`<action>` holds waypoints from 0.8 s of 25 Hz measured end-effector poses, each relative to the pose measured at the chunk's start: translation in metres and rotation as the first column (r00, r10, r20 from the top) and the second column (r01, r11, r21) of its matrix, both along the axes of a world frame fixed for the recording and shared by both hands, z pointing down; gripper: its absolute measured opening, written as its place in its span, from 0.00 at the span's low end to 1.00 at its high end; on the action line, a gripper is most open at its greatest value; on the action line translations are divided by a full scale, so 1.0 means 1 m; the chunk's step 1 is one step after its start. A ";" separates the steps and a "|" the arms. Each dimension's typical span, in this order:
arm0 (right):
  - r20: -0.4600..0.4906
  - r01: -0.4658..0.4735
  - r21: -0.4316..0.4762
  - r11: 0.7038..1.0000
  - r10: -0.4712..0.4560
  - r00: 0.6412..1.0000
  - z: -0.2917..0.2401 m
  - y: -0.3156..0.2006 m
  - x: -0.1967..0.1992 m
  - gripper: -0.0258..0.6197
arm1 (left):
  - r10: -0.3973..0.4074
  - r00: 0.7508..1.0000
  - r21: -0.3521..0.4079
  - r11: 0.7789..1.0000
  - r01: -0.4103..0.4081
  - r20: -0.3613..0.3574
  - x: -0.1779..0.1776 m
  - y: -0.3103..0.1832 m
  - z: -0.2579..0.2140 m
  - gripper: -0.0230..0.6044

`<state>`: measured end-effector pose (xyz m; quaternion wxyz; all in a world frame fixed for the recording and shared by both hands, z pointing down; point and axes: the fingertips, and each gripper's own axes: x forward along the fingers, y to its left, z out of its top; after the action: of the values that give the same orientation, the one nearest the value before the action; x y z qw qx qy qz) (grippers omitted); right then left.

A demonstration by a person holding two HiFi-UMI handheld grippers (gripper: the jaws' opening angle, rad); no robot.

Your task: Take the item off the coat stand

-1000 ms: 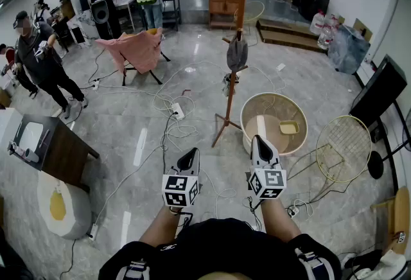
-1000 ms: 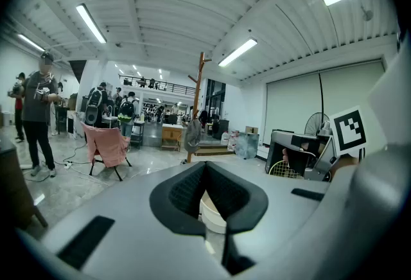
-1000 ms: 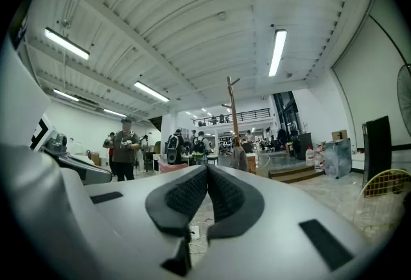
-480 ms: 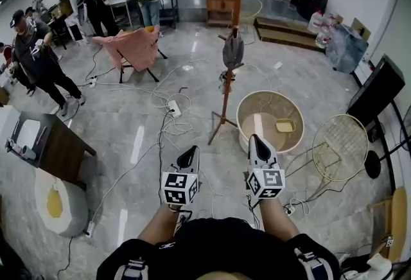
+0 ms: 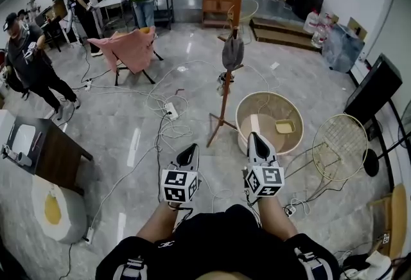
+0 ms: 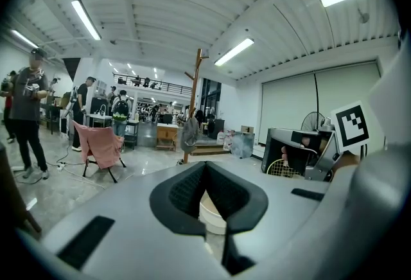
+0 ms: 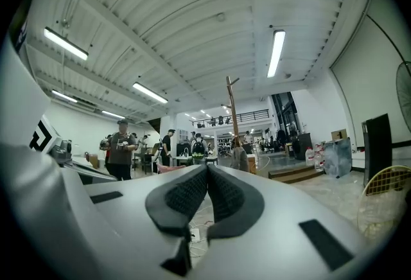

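Observation:
A tall wooden coat stand (image 5: 236, 22) rises from the tiled floor ahead of me. A grey item (image 5: 232, 52) hangs from one of its pegs, about halfway up the pole. Both grippers are low in the head view, well short of the stand and apart from it. My left gripper (image 5: 190, 151) is shut and holds nothing. My right gripper (image 5: 253, 137) is shut too, pads together and empty. The left gripper view has the stand (image 6: 192, 99) and the hanging item (image 6: 189, 134) far off beyond the gripper (image 6: 205, 164). In the right gripper view the stand (image 7: 231, 118) and item (image 7: 239, 158) are small above the gripper (image 7: 207, 168).
A round beige tub (image 5: 244, 112) sits just right of the stand's feet, with a round wire basket (image 5: 340, 144) further right. Cables and a power strip (image 5: 172, 112) lie on the floor to the left. A pink folding chair (image 5: 131, 47), a dark table (image 5: 51, 153) and people (image 5: 32, 60) are further left.
The view has crept forward, so the stand and tub sit slightly nearer. People at the back left have walked. Both grippers keep their pose and stay shut.

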<state>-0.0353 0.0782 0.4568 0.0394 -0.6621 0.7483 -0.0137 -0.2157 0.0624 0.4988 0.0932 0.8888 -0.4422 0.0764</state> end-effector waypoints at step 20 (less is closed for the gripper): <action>0.017 0.021 0.005 1.000 -0.021 1.000 0.024 -0.176 0.086 0.06 | -0.056 0.998 0.007 0.998 0.056 0.027 0.073 -0.171 0.020 0.06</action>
<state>0.0511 -0.0976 0.4813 0.0471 -0.6541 0.7547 -0.0178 -0.1427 -0.1089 0.5187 0.0863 0.8753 -0.4682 0.0844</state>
